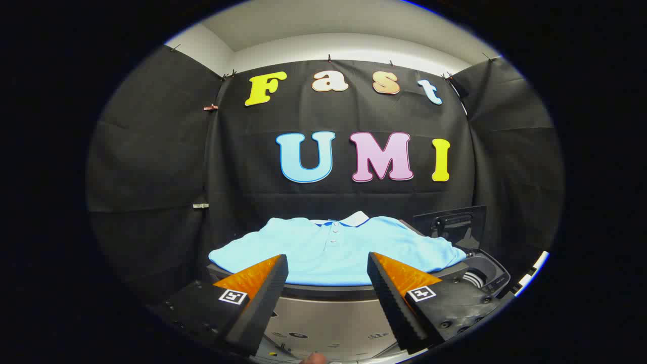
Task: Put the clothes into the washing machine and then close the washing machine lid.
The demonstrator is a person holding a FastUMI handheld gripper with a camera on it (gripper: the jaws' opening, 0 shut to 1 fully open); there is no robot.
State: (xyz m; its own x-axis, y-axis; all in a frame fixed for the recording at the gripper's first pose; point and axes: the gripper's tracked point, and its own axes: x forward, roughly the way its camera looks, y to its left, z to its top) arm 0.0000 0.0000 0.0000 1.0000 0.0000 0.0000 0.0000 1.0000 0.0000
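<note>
Light-blue polo shirt (336, 247) beyond spread hand-held gripper (327, 265).

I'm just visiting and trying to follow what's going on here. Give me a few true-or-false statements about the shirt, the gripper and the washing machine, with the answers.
1. The light blue polo shirt lies spread out flat on top of the washing machine. True.
2. The gripper is clamped shut on the shirt. False: its fingers stand wide apart with nothing between them, and the shirt lies just ahead of them.
3. The washing machine lid stands raised, to the right of the shirt. True.
4. The shirt is already inside the drum. False: it rests on the machine's top, beside the opening.
5. The shirt has a white collar and buttons down the front. True.
</note>
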